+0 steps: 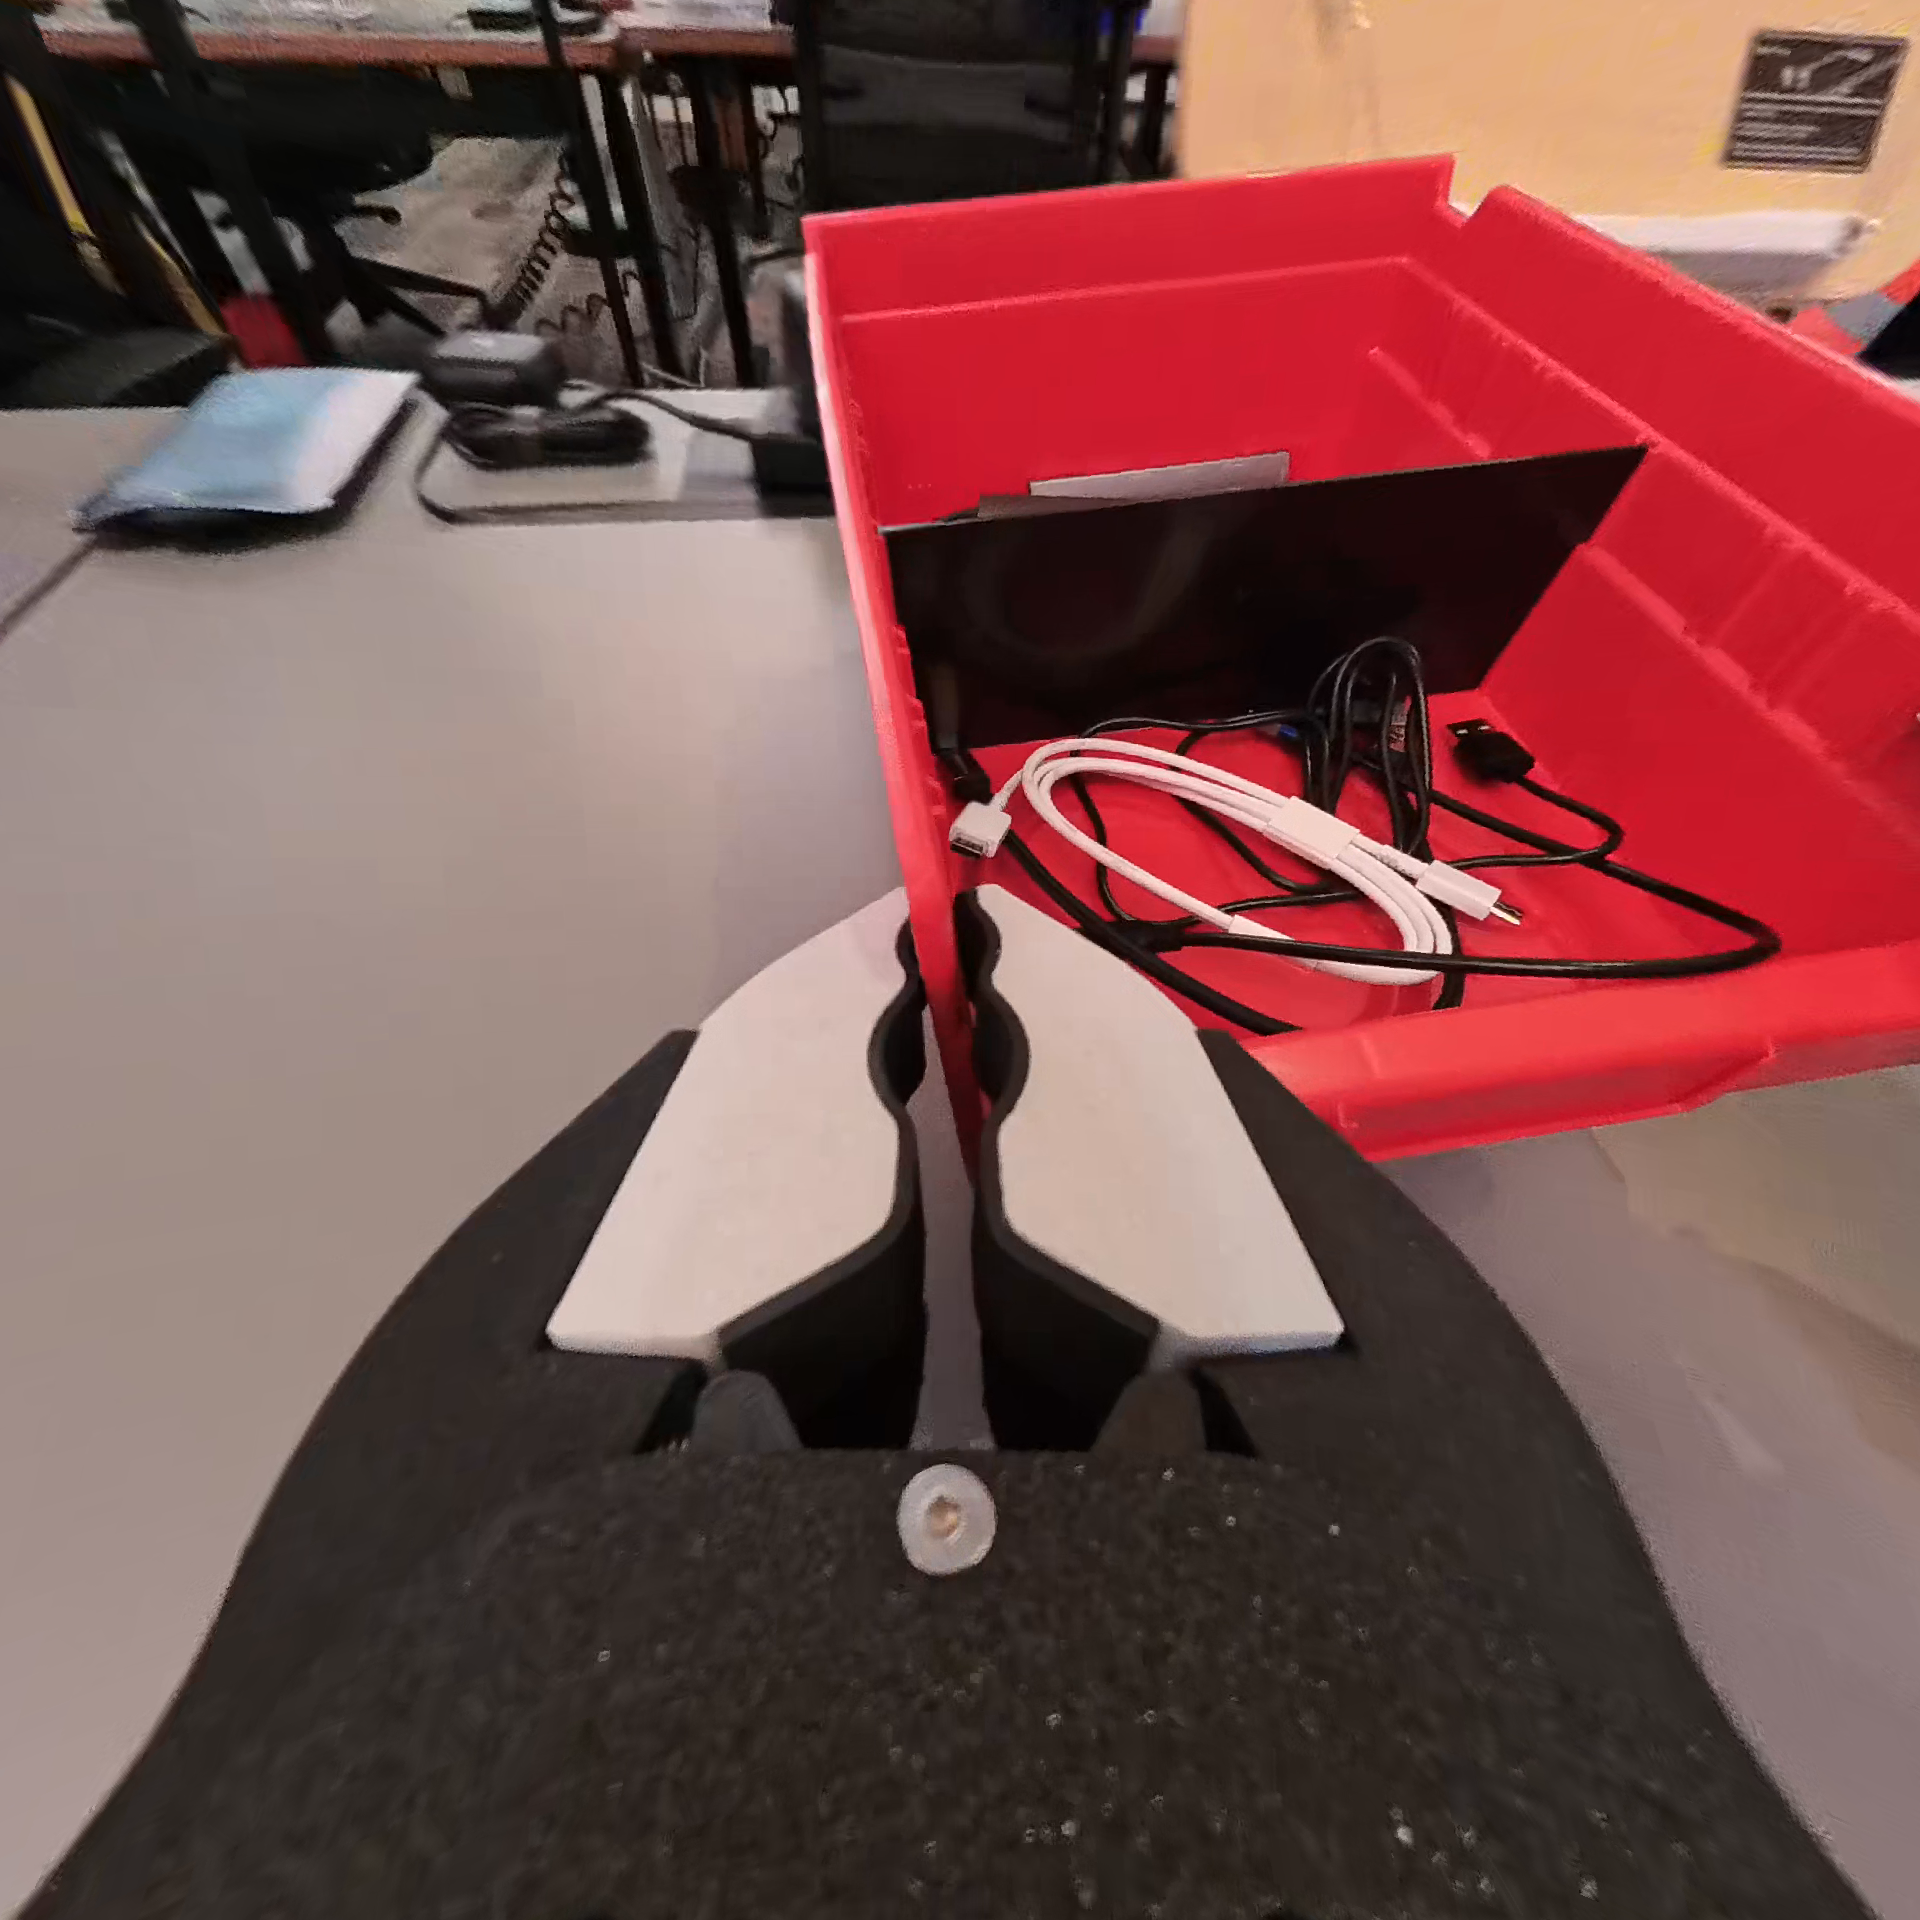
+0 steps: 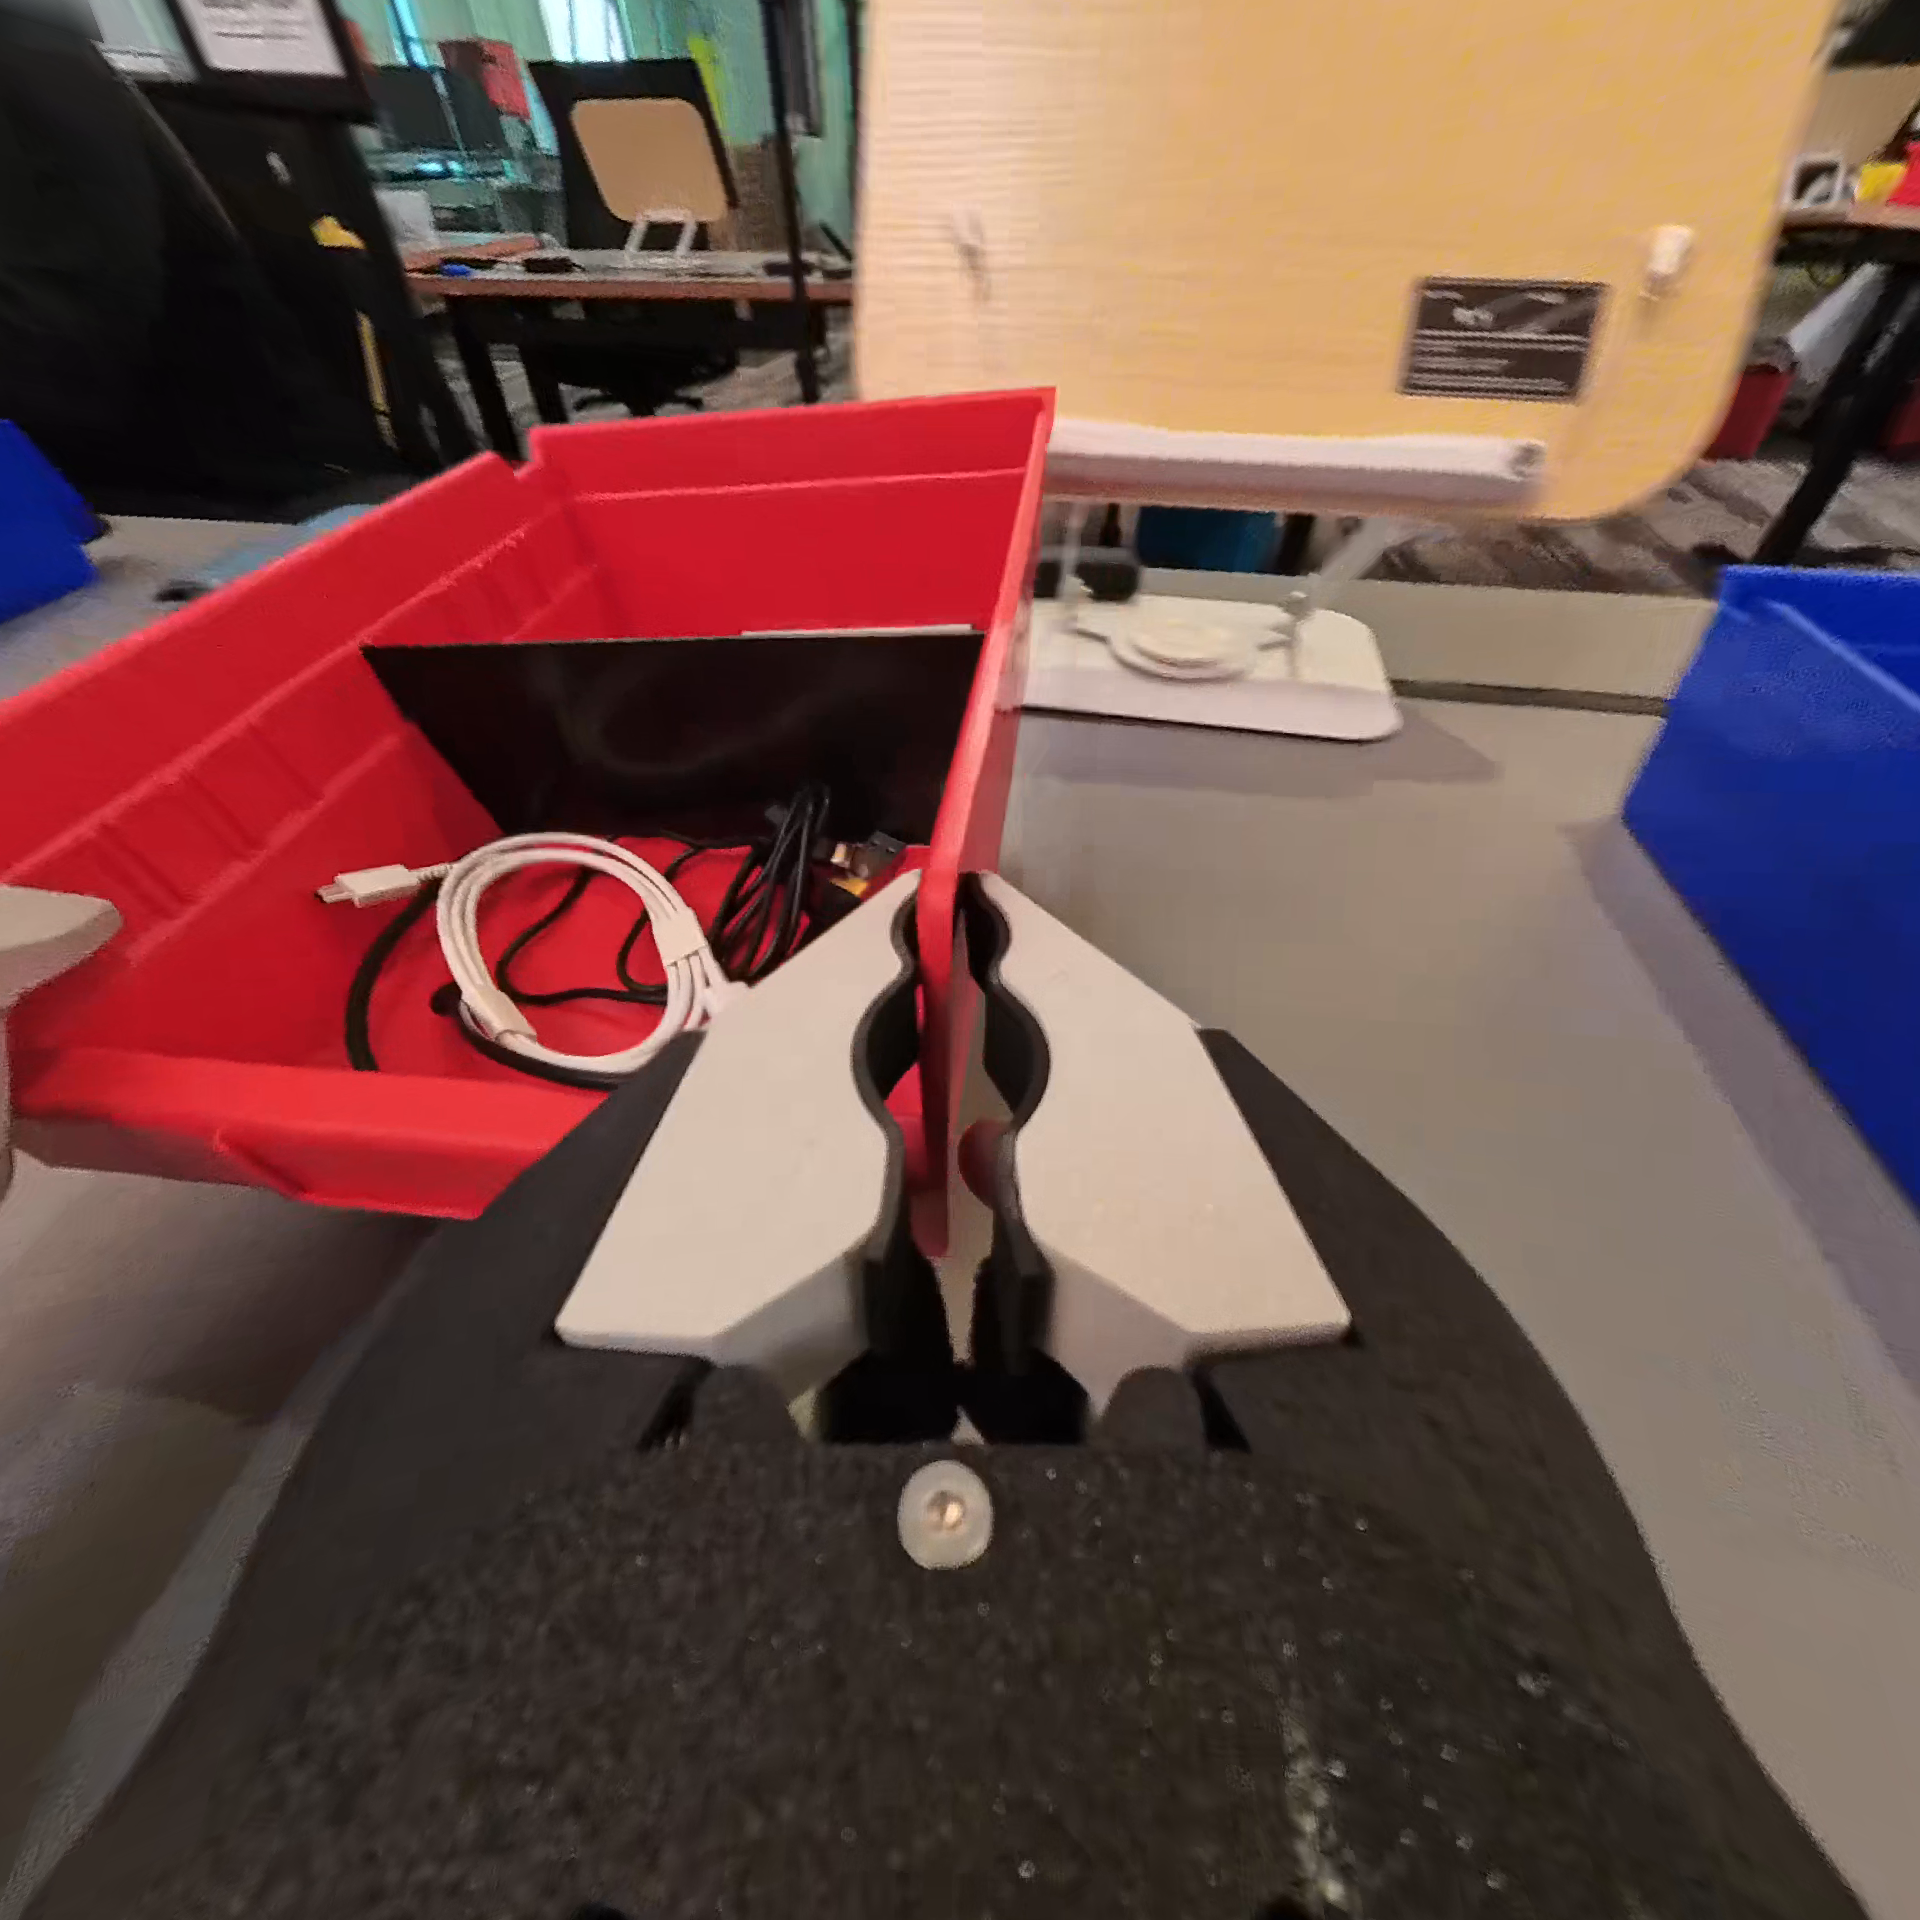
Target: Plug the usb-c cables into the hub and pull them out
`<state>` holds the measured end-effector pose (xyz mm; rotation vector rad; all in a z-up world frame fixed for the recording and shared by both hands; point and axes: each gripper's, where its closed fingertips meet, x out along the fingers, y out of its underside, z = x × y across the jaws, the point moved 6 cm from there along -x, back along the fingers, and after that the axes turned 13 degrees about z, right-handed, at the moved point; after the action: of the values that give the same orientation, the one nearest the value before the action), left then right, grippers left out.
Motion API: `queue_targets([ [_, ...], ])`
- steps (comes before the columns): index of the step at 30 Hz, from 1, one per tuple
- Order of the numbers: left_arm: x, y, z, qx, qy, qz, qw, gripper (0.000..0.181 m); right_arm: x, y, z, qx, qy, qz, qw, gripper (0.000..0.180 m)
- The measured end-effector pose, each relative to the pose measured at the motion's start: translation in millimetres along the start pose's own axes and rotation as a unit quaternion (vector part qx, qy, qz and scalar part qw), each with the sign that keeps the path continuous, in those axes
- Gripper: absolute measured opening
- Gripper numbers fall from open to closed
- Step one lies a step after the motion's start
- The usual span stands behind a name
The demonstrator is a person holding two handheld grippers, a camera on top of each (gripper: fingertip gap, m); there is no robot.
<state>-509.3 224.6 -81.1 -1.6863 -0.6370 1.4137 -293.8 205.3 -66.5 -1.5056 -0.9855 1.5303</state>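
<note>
A red bin [image 1: 1143, 270] stands on the grey table [image 1: 416, 831]. A black divider [image 1: 1247, 582] crosses it. In front of the divider lie a coiled white cable [image 1: 1247, 821] and tangled black cables [image 1: 1371, 707]. My left gripper [image 1: 940, 914] is shut on the bin's left wall near the front corner. My right gripper [image 2: 940, 883] is shut on the bin's right wall [image 2: 966, 727]. The right wrist view also shows the white cable [image 2: 665, 935], the black cables [image 2: 769, 883] and the divider [image 2: 675, 717]. I cannot make out a hub.
A blue bin [image 2: 1808, 831] stands to the right, and another blue one [image 2: 42, 520] at the far left. A white stand base [image 2: 1205, 665] and a yellow panel [image 2: 1299, 208] are behind. A blue pouch [image 1: 249, 436] and a black charger with cord [image 1: 520, 405] lie at the far left. About 35 cm separates my right fingertips from the yellow panel [image 2: 1299, 208].
</note>
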Motion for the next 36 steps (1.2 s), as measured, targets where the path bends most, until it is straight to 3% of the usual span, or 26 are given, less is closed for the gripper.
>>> queue_targets([
  [7,-1,14,94,-0.005,0.007,0.018,1.000,0.003,23,5,94,-0.024,-0.039,0.020,0.999,0.006],
  [13,9,21,108,0.018,-0.030,0.027,0.999,0.003,40,26,106,-0.029,-0.072,0.050,0.996,0.008],
  [17,12,22,116,-0.039,-0.025,0.026,0.999,0.003,40,26,112,-0.048,-0.108,0.053,0.992,0.014],
  [21,5,22,113,-0.011,-0.062,0.032,0.998,0.009,36,27,103,-0.057,-0.216,0.096,0.970,0.023],
  [24,-19,12,115,0.018,-0.144,-0.005,0.989,0.031,17,28,70,-0.062,-0.295,0.140,0.943,0.045],
  [28,-60,-9,106,0.007,-0.169,-0.071,0.983,0.029,-22,27,-8,-0.038,-0.345,0.073,0.935,0.049],
  [32,-69,-4,48,-0.003,-0.057,-0.044,0.997,0.023,-52,38,-101,-0.048,-0.302,0.043,0.951,0.051],
  [35,-68,48,-15,-0.096,0.107,0.051,0.988,0.018,-72,45,-181,-0.011,-0.232,0.037,0.972,0.052],
  [36,-68,67,-27,-0.119,0.124,0.061,0.983,0.018,-79,48,-209,0.007,-0.203,0.033,0.979,0.053],
])
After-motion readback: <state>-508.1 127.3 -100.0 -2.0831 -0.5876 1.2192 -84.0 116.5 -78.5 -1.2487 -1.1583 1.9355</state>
